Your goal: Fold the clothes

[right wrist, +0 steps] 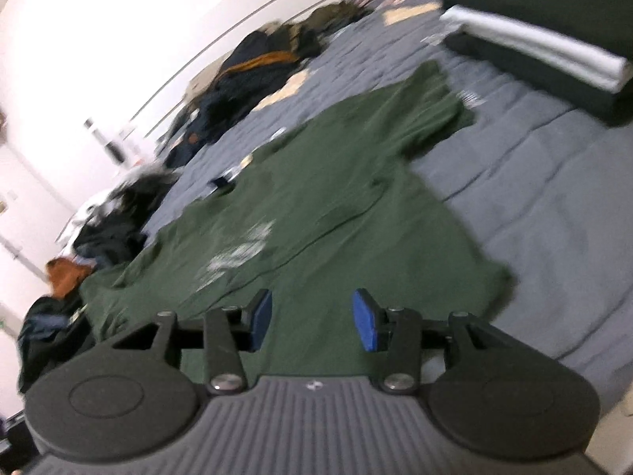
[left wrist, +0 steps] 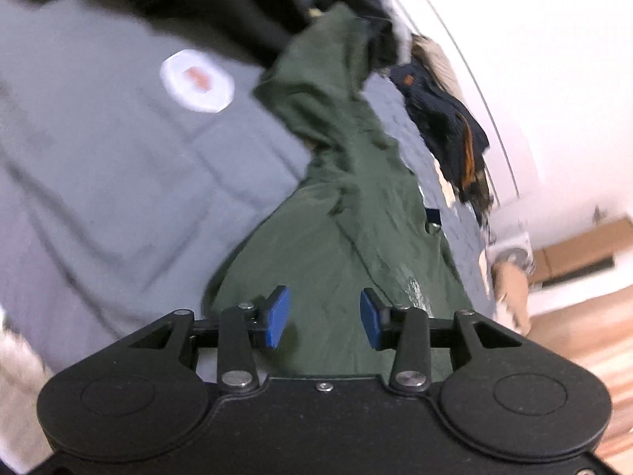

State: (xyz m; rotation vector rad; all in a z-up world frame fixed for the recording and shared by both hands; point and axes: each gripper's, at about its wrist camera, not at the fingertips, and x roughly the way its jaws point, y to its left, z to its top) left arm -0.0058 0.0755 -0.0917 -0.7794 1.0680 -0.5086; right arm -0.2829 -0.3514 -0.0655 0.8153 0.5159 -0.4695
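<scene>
Dark green cotton T-shirt (right wrist: 316, 206) with a pale chest print lies spread on the grey quilted bedcover (right wrist: 554, 206), one side seemingly turned in lengthwise, so folding looks begun, not finished. Left gripper (left wrist: 324, 318) and right gripper (right wrist: 312, 318) both hover over its near edge, blue pads apart, nothing between them. A folded black-and-white stack (right wrist: 534, 39) sits far right; an unsorted dark heap of clothes (right wrist: 253, 75) along the far left wall remains to do.
</scene>
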